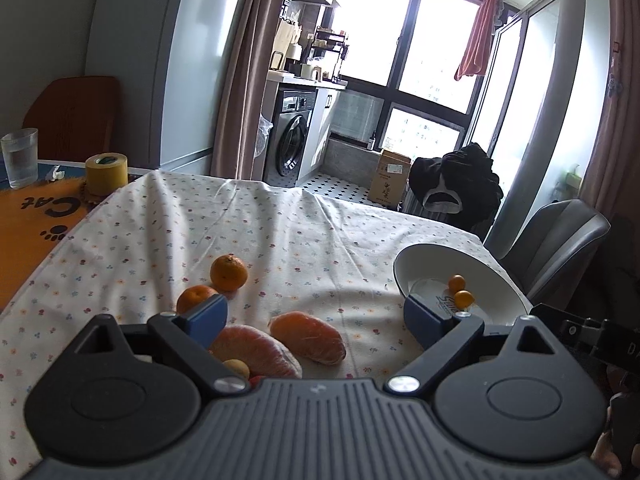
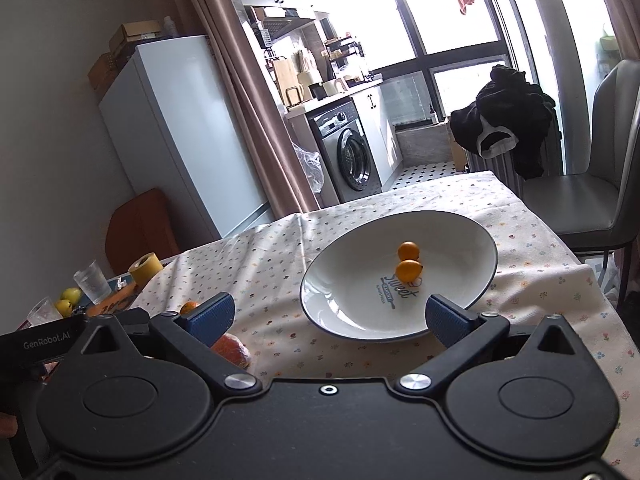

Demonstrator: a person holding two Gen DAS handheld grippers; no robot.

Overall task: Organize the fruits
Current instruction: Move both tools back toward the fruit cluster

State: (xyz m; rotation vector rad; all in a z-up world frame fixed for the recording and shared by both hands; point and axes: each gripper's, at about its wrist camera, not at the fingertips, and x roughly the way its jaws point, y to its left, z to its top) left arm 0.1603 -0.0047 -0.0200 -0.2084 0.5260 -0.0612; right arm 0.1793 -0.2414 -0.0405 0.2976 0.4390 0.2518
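Observation:
A white bowl (image 2: 352,308) with a dark rim holds two small kumquats (image 2: 409,270) on the flowered tablecloth; in the left wrist view the bowl (image 1: 424,260) sits at the right. Two oranges (image 1: 228,272) lie left of centre. Nearer lie two long orange-pink peeled pieces (image 1: 308,336), and a small yellow fruit (image 1: 238,368) beside my left finger. My left gripper (image 1: 316,316) is open above these pieces, holding nothing. My right gripper (image 2: 330,318) is open just in front of the bowl's near rim, also holding nothing.
A yellow tape roll (image 1: 106,174) and a glass of water (image 1: 20,158) stand on an orange mat at the far left. Yellow-green fruits (image 2: 70,300) sit near the glasses. A grey chair (image 2: 592,200) stands at the table's right edge.

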